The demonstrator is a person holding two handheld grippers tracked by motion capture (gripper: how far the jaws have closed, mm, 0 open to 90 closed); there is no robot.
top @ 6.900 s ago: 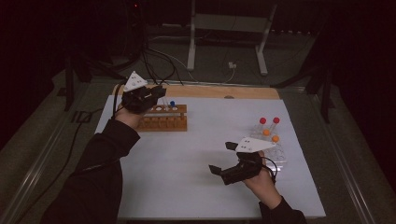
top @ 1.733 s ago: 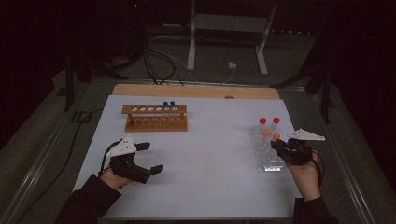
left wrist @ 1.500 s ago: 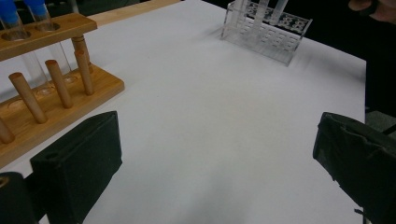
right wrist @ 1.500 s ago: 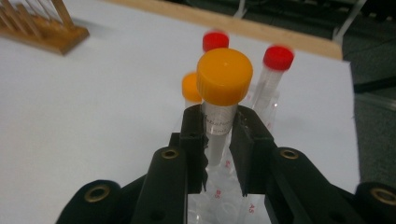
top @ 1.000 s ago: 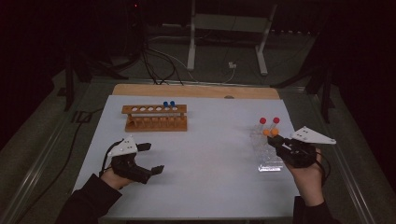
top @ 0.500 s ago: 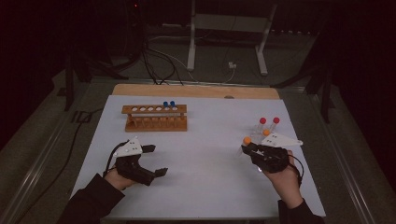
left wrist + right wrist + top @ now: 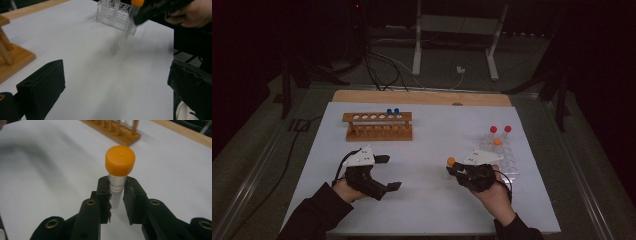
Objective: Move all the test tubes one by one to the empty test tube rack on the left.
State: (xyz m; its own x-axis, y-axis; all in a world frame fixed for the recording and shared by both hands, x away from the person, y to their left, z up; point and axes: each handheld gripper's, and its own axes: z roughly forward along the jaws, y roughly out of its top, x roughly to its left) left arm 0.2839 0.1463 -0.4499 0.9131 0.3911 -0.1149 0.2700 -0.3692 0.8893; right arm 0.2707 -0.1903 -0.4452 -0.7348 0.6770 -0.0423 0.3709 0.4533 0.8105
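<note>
My right gripper (image 7: pixel 458 169) (image 7: pixel 117 198) is shut on a clear tube with an orange cap (image 7: pixel 120 160) (image 7: pixel 451 161), held upright just below the cap. It hovers over the white table right of centre. That same tube (image 7: pixel 128 22) appears blurred in the left gripper view, in front of the clear plastic rack (image 7: pixel 112 12). My left gripper (image 7: pixel 389 172) (image 7: pixel 115 92) rests at the front left, its jaws wide apart with nothing between them. A wooden rack (image 7: pixel 378 126) (image 7: pixel 112 130) at the back left holds two blue-capped tubes (image 7: pixel 392 111).
The clear rack (image 7: pixel 507 162) at the right holds two red-capped tubes (image 7: pixel 500 129) and an orange-capped one (image 7: pixel 497 142). A wooden strip (image 7: pixel 422 97) runs along the table's far edge. Cables and a stand lie on the dark floor beyond.
My right gripper pulled an orange-capped tube out of the clear rack and carried it left toward the table's middle. The left gripper came down from the wooden rack earlier and now holds still.
</note>
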